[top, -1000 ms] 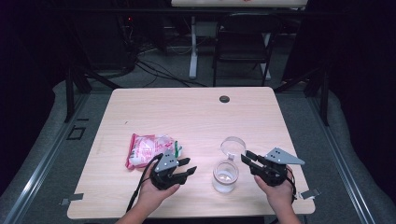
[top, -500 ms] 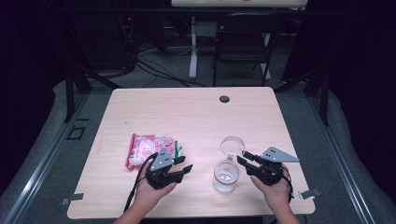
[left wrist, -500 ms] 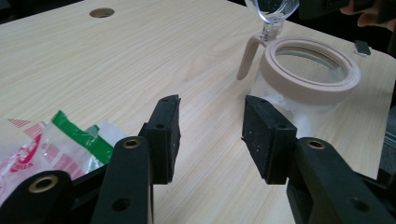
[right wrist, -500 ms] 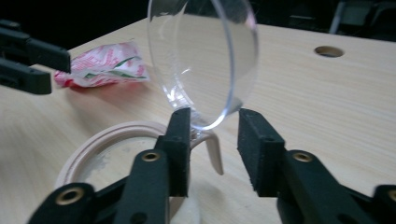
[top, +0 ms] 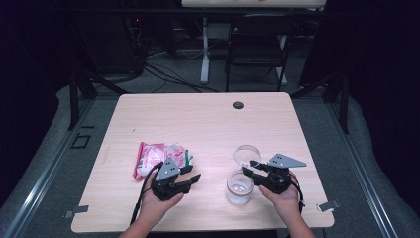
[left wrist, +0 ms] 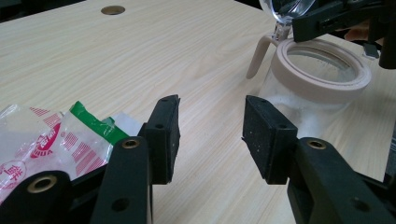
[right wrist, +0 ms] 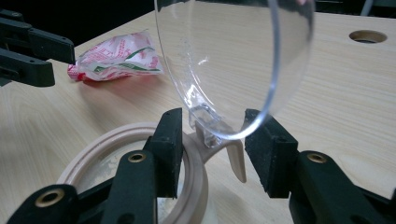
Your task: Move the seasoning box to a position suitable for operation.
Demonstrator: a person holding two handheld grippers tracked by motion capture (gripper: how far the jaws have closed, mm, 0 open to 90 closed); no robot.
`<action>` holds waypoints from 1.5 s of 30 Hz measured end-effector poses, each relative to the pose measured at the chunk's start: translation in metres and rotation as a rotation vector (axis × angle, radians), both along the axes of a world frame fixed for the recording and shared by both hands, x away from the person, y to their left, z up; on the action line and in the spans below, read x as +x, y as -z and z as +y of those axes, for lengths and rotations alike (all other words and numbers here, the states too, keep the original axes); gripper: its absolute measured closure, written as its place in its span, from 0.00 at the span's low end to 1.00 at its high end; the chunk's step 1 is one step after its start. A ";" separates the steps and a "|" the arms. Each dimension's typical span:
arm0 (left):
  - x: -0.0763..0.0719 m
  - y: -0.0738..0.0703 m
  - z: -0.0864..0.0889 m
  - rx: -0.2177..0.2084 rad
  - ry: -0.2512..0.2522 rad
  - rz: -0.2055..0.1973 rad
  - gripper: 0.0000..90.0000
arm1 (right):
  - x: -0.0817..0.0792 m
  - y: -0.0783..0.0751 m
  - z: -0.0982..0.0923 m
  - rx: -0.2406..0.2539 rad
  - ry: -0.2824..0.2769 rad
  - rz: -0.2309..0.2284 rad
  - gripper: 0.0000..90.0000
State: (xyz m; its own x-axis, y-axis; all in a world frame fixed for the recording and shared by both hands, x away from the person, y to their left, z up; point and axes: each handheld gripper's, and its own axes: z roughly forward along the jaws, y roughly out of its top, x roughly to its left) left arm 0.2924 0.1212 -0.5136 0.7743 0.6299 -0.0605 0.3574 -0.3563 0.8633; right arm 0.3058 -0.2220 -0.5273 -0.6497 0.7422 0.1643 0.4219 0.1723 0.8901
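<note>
**Hinged lid stands open between the right tool's jaws**

A glass jar with a pale rubbery rim stands on the wooden counter, near its front edge. It serves here as the landmark. Its clear lid is swung up on the far side of the jar, tilted on its hinge.

From the high view, the left tool sits left of the jar, near it but apart, and the right tool sits just right of the jar with its tips at the lid. A red-and-white packet lies left of the jar, beyond the left tool.

The right gripper view adds what the high view cannot: the lid's lower edge and the hinge tab lie between the jaws, yet a gap shows on each side, so the pads do not press it. These jaws have just been opening; the right tool is released.

The left gripper view shows the left tool's jaws parted with bare counter between them, released as well. It also shows a whitish residue inside the jar and a green strip on the packet, which lies just beside the jaw nearest it.
</note>
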 end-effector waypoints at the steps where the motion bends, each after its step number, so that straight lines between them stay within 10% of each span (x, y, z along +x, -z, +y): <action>1: 0.000 0.000 0.001 0.003 -0.002 -0.001 0.63 | 0.001 0.000 0.001 0.002 -0.005 -0.002 0.63; 21: -0.005 0.002 0.011 0.006 -0.043 0.013 0.62 | 0.017 0.003 0.005 0.075 -0.068 0.053 0.71; 45: -0.004 0.003 0.013 0.007 -0.050 0.005 0.62 | 0.021 0.007 0.009 0.169 0.008 0.064 0.90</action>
